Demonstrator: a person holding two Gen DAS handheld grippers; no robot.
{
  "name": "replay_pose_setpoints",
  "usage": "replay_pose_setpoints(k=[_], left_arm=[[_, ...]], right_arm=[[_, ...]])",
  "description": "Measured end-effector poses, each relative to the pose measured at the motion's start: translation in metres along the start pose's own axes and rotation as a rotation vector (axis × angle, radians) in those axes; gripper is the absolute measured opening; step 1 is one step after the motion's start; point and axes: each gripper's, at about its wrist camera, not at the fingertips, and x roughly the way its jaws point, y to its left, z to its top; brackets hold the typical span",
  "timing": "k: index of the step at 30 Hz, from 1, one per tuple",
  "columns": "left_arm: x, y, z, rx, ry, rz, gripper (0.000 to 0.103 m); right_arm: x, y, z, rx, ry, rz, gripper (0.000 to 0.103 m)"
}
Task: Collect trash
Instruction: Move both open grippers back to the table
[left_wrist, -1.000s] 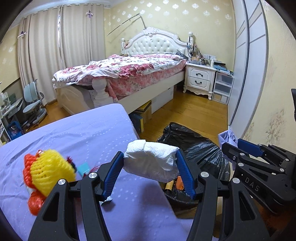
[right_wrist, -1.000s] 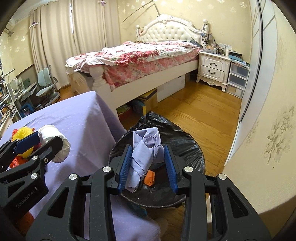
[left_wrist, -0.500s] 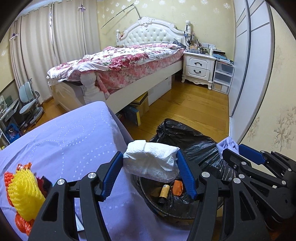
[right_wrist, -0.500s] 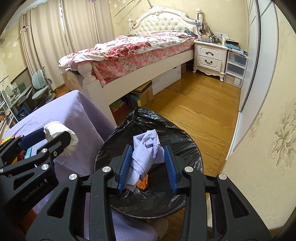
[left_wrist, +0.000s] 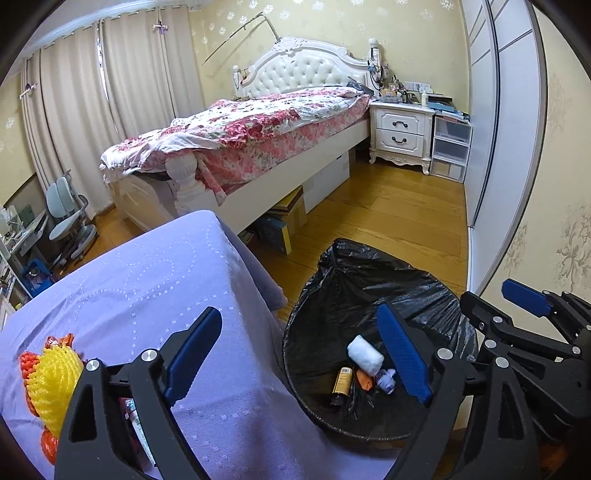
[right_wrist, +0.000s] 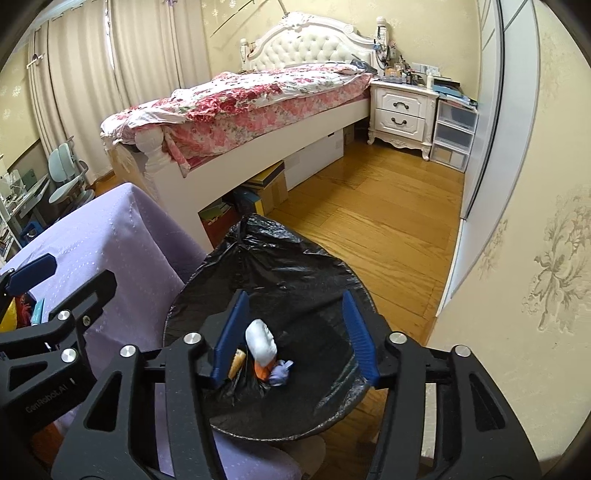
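A bin lined with a black bag (left_wrist: 369, 280) (right_wrist: 295, 266) stands beside the purple-covered table (left_wrist: 155, 280). Inside it lie a white paper wad (left_wrist: 365, 353) (right_wrist: 260, 339), a crumpled lilac paper (left_wrist: 386, 380) (right_wrist: 280, 370), a small yellow-labelled bottle (left_wrist: 341, 382) and an orange scrap (left_wrist: 364, 380). My left gripper (left_wrist: 299, 345) is open and empty, over the table edge and bin rim. My right gripper (right_wrist: 295, 330) is open and empty above the bin.
A yellow and orange foam fruit net (left_wrist: 48, 384) lies on the table at the left, with other small items partly hidden behind my left gripper. A bed (left_wrist: 240, 136), a nightstand (left_wrist: 400, 129) and wooden floor (left_wrist: 388, 214) lie beyond.
Both grippers opened. The white paper wad dropped from the left one and the lilac paper from the right one into the bin. Both grippers moved closer over the bin.
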Motion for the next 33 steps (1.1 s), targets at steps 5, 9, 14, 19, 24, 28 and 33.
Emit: replay_pose_setpoints(k=[5, 9, 14, 19, 24, 28, 33], left_arm=[[-0.009, 0.006, -0.003, -0.03, -0.005, 0.008, 0.087], [-0.019, 0.011, -0.01, -0.039, -0.001, 0.019, 0.087], [-0.036, 0.02, -0.018, -0.055, -0.009, 0.037, 0.087], [-0.056, 0.038, -0.034, -0.076, -0.013, 0.067, 0.087], [-0.074, 0.064, -0.057, -0.114, 0.003, 0.111, 0.087], [-0.087, 0.084, -0.073, -0.153, 0.016, 0.151, 0.087], [-0.101, 0.109, -0.092, -0.201, 0.025, 0.203, 0.089]], right_arm=[[-0.01, -0.003, -0.002, 0.014, -0.015, -0.013, 0.07], [-0.021, 0.001, -0.004, 0.013, -0.031, -0.025, 0.079], [-0.035, 0.01, -0.009, 0.024, -0.034, -0.015, 0.084], [-0.051, 0.031, -0.017, -0.013, -0.036, 0.002, 0.085], [-0.066, 0.051, -0.027, -0.009, -0.032, 0.067, 0.087], [-0.077, 0.077, -0.039, -0.034, -0.03, 0.111, 0.089], [-0.085, 0.109, -0.052, -0.082, -0.017, 0.157, 0.092]])
